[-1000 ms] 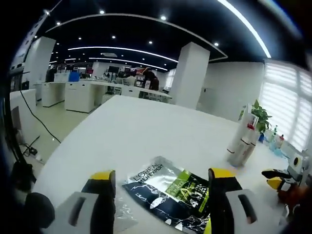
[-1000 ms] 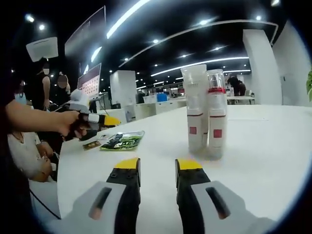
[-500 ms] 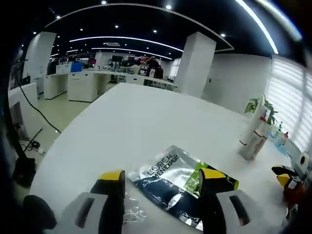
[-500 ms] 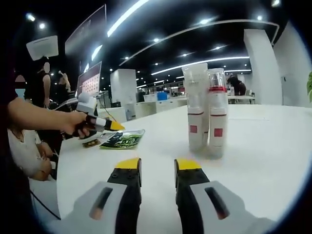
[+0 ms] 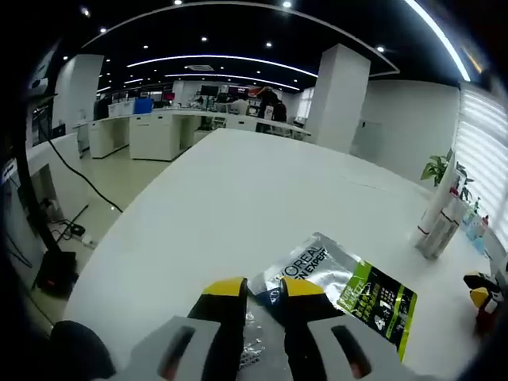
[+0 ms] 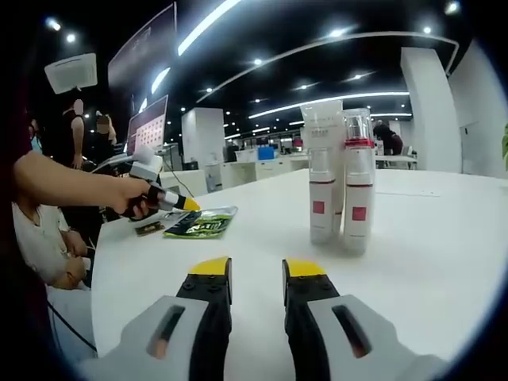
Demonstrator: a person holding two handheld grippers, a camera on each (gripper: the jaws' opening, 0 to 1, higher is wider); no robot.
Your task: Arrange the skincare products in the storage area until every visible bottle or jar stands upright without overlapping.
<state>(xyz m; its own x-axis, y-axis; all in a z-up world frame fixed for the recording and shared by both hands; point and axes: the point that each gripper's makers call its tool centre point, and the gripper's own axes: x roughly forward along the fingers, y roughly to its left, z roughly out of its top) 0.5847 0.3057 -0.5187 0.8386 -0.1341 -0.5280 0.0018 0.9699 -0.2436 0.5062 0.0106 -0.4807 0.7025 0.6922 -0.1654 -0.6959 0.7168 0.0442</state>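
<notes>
A silver, black and green sachet (image 5: 349, 286) lies flat on the white table (image 5: 238, 190). My left gripper (image 5: 264, 289) has its jaws drawn close together on the sachet's near corner. Two frosted white bottles (image 5: 439, 226) with red labels stand upright side by side at the far right. In the right gripper view those bottles (image 6: 340, 194) stand just ahead and to the right of my right gripper (image 6: 257, 274), which is open with nothing between its jaws. A person's hand holds the left gripper (image 6: 184, 204) against the sachet (image 6: 202, 225).
A potted plant (image 5: 435, 168) and small blue bottles (image 5: 475, 226) stand beyond the two bottles. Crumpled clear film (image 5: 252, 349) lies under my left jaws. The right gripper's yellow tips (image 5: 479, 290) show at the right. The table edge (image 5: 95, 254) drops off at the left. People stand at the left (image 6: 79, 119).
The left jaws have gone from wide apart to nearly together on the sachet's corner, and the left camera has drawn back a little. The right gripper and bottles are as before.
</notes>
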